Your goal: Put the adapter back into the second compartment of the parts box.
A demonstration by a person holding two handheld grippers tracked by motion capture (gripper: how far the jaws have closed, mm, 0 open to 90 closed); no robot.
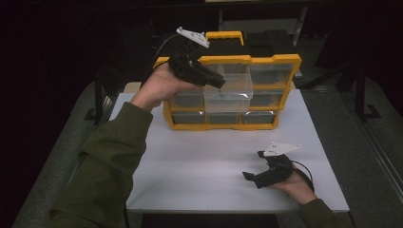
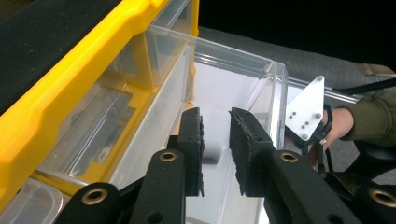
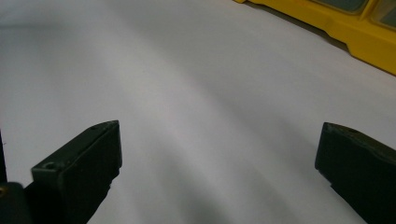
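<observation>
Jaws of the left gripper stand narrow above the pulled-out clear drawer, likely placing something inside, while the right gripper rests wide open on the table.

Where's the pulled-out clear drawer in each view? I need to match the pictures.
High view: the clear drawer sticks out of the yellow organizer, middle column, under the left tongs.
Left gripper view: centre, just beyond the tongs.
Right gripper view: not in it.
Shared landmark: the yellow organizer frame.

White table (bare in front) with yellow drawer organizer at back.
</observation>
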